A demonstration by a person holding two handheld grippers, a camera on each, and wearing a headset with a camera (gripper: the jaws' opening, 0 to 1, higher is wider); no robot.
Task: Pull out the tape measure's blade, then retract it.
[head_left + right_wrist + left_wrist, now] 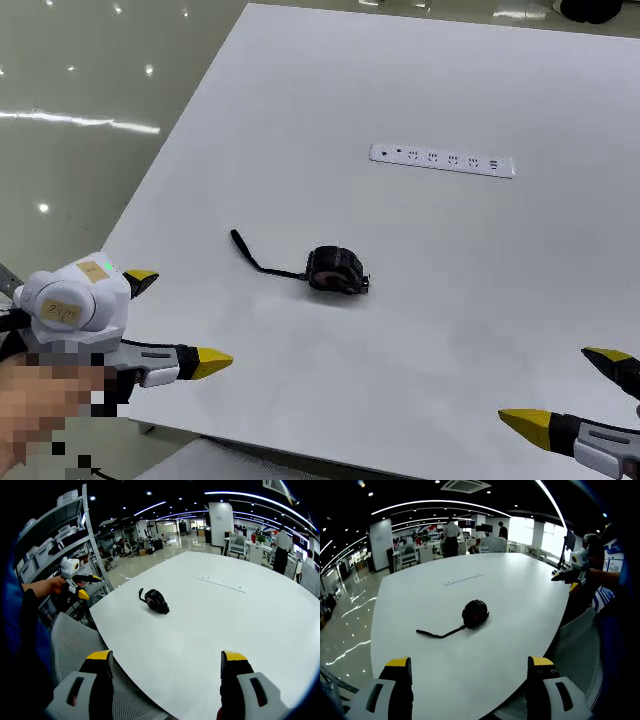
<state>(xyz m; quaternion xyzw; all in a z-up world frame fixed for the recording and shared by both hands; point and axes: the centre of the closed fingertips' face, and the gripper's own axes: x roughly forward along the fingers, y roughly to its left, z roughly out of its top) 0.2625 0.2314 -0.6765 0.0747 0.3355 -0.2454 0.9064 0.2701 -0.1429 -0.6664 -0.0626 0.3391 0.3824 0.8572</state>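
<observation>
A black tape measure [337, 270] [475, 613] [156, 601] lies on the white table [420, 90], its black wrist strap [252, 256] trailing to the left; no blade is out. My left gripper [185, 320] [467, 667] hovers open at the table's near left edge, well short of the tape measure. My right gripper [570, 390] [165, 660] is open at the near right, also apart from it. Each gripper has yellow fingertips [212, 362] and nothing between them.
A white power strip [442, 160] [464, 578] [222, 583] lies flat beyond the tape measure. The table's left edge drops to a glossy floor [80, 110]. People, desks and shelving stand in the far background of the gripper views.
</observation>
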